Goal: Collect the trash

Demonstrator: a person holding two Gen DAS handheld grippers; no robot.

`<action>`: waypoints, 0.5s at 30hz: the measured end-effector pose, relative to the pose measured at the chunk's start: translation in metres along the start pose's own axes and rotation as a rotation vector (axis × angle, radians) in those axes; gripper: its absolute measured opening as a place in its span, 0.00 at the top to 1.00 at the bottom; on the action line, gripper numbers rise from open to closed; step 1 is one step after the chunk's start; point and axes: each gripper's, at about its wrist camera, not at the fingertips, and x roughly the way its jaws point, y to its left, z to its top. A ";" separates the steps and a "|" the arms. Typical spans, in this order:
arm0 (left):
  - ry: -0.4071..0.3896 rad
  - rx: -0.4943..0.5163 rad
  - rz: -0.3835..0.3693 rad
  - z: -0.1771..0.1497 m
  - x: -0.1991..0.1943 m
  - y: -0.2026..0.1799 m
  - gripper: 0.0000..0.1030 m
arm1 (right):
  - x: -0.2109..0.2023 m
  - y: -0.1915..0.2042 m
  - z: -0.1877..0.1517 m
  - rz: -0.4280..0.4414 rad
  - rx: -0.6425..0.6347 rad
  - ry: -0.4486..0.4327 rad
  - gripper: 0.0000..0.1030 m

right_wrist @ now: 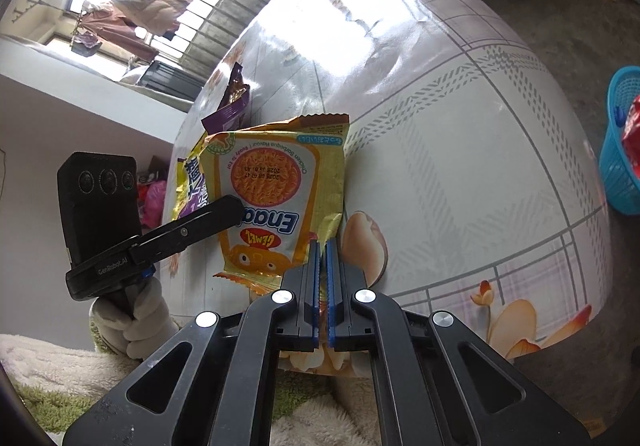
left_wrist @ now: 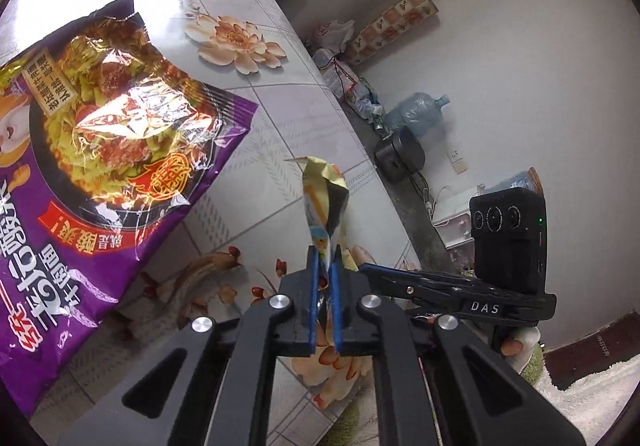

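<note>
A yellow snack wrapper (right_wrist: 276,182) stands upright above the flowered table (right_wrist: 460,166). My right gripper (right_wrist: 323,244) is shut on its lower right corner. My left gripper (right_wrist: 234,210) reaches in from the left and overlaps the wrapper's left side. In the left wrist view the wrapper (left_wrist: 326,190) shows edge-on, and my left gripper (left_wrist: 325,258) is shut with the blue pads pressing on it. The right gripper (left_wrist: 362,268) comes in from the right, its tip beside the left fingers. A large purple noodle bag (left_wrist: 100,174) lies on the table to the left and shows behind the wrapper (right_wrist: 232,102).
A blue plastic basket (right_wrist: 618,174) with a red wrapper (right_wrist: 634,126) inside stands on the floor at the far right. A gloved hand (right_wrist: 132,318) holds the left gripper. A water bottle (left_wrist: 420,110) and a black pot (left_wrist: 400,154) sit on the floor beyond the table's edge.
</note>
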 end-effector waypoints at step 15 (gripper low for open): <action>-0.444 0.016 0.314 0.001 -0.168 0.040 1.00 | 0.024 0.068 0.040 0.153 -0.061 -0.059 0.62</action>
